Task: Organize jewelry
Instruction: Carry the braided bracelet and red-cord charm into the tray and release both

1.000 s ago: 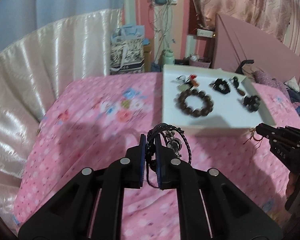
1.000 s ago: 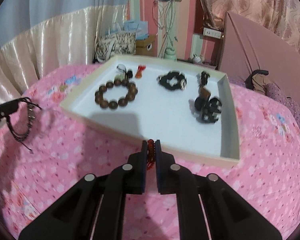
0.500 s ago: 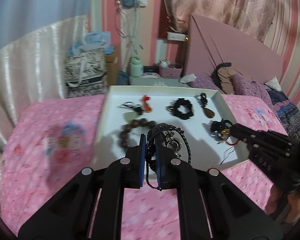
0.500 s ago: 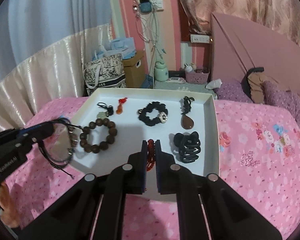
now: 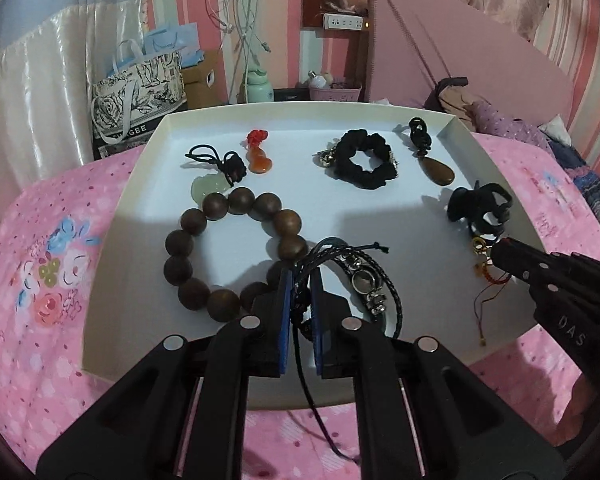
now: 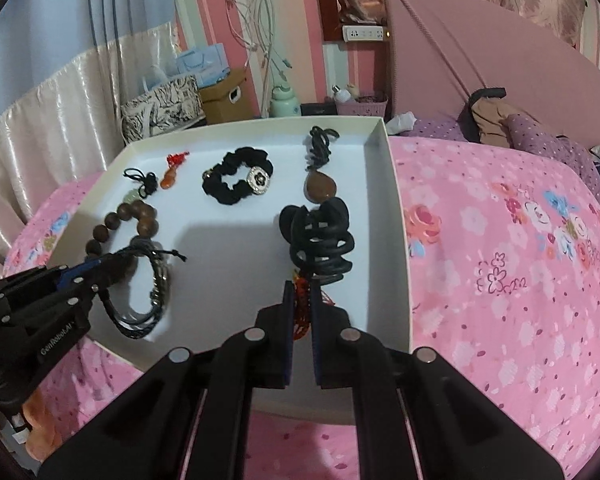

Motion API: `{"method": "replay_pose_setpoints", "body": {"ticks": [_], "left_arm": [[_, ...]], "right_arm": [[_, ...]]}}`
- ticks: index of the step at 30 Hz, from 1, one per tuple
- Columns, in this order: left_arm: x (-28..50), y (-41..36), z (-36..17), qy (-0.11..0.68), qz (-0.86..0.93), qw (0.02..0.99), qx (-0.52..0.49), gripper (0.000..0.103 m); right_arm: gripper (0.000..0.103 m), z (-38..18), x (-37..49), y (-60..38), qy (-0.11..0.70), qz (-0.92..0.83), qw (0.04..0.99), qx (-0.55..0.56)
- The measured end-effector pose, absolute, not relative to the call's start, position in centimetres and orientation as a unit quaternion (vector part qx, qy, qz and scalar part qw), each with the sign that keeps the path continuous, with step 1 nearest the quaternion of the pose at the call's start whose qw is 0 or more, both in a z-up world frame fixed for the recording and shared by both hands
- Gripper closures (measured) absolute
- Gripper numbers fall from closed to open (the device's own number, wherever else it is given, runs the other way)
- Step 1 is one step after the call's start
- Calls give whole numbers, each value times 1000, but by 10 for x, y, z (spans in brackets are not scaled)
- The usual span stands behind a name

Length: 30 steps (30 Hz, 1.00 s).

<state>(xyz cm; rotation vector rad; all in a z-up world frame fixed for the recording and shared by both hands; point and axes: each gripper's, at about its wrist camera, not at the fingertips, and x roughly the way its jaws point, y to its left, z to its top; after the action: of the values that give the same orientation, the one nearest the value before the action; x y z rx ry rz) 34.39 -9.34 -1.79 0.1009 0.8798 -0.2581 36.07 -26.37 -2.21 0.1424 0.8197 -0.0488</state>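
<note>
while both tongs hung over the near half of the white tray (image 5: 112, 280), the step in hand looked like delivery: each carried a piece to be set down among those already laid out. the left tongs (image 5: 300, 284) were clamped on a black braided cord bracelet (image 5: 364, 280), whose loops and metal charms spilled out to the right of the tips, above bare tray floor just right of the wooden bead bracelet (image 5: 228, 252). the right tongs (image 6: 300, 292) were clamped on a red knotted charm (image 6: 302, 304), its strands showing between the tips, right at the near edge of the black claw clip (image 6: 320, 240). farther back lay the black scrunchie (image 5: 364, 164), a brown teardrop pendant (image 5: 438, 170), an orange gourd charm (image 5: 258, 160) and a pale green pendant (image 5: 208, 190). whether either carried piece touched the tray floor could not be told. the tray itself rested on a pink flowered bed cover (image 6: 520, 280). the next move likely called for lowering each piece onto a free patch and parting the tips; the left needed to stay clear of the wooden beads, and the right needed a spot apart from the claw clip, so that cords did not tangle.
</note>
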Motion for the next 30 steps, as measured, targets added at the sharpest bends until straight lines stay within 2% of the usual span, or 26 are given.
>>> {"method": "replay_pose_setpoints", "body": {"ticks": [10,13,18,20,22,23,24,26,28,29,30], "left_arm": [[337,-101,-23,413,-117,900,78,94],[340,-99,-26,419,-118,897,76,87],[343,-96,-29,431,-121,891,72,80],[339,-94,-29,432,-124,891,69,64],[336,-94,-27,428,-119,893,71,57],[333,-93,-27,428,-118,894,69,56],[332,-93,-26,428,-118,893,67,55],[328,-92,-23,432,-119,892,62,49],[321,-92,-21,432,-118,892,63,45],[316,-90,-18,428,-116,894,67,38],[312,-89,-15,426,-117,895,66,35]], "right_arm": [[96,-31,365,-264,408,-24,910,65],[96,-32,365,-263,406,-20,912,62],[95,-33,364,-264,404,-19,912,65],[93,-32,363,-265,402,-18,913,68],[81,-31,363,-267,400,-16,913,74],[64,-30,362,-267,398,-17,914,76],[58,-29,361,-268,392,-22,916,79],[58,-26,359,-269,389,-22,918,79],[51,-24,360,-271,386,-19,918,84],[45,-24,359,-272,385,-16,918,89],[40,-23,359,-273,385,-8,918,94]]}}
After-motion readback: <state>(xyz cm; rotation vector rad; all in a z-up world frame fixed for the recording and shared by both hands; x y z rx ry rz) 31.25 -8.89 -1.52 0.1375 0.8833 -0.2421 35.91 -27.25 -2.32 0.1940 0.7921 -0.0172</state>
